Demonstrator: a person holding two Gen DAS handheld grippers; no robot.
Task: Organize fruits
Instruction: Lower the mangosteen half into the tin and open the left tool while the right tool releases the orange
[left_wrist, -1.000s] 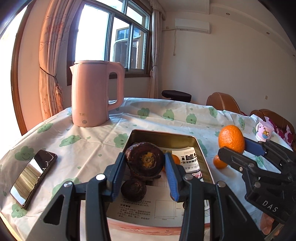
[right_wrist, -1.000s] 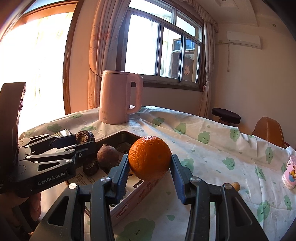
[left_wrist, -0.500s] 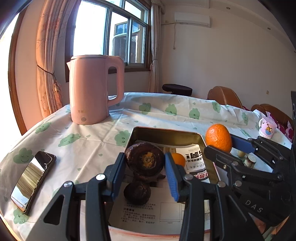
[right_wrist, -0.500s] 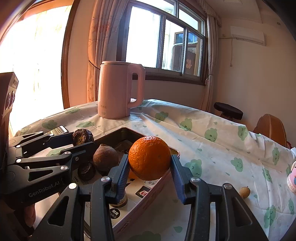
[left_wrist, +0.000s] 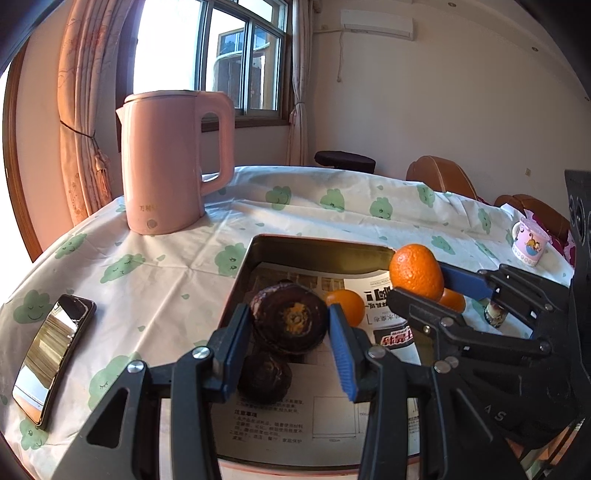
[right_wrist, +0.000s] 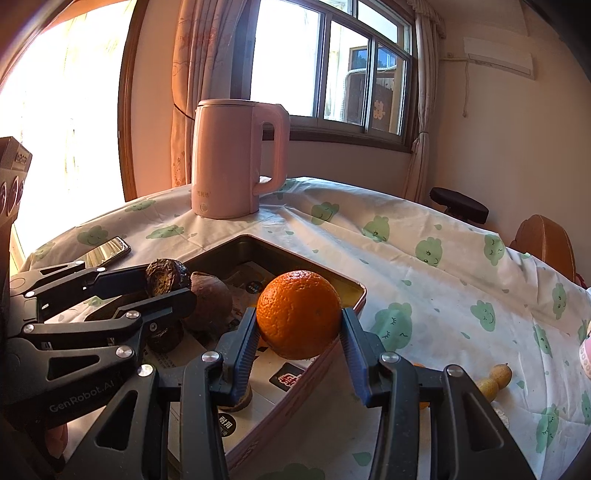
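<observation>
Left gripper (left_wrist: 290, 343): jaws closed on a dark, wrinkled brown fruit (left_wrist: 289, 318), held over the shallow metal tin lined with printed paper (left_wrist: 317, 251).
Right gripper (right_wrist: 298, 345): jaws clamped on a big round orange (right_wrist: 298, 314), right above the tin's rim.
Done: a few dark fruits and a small orange (left_wrist: 345, 305) are in the tin already.
Left: drop both, plus the small yellowish fruit (right_wrist: 493, 380) on the desk (right_wrist: 424, 280), I'd guess.
</observation>
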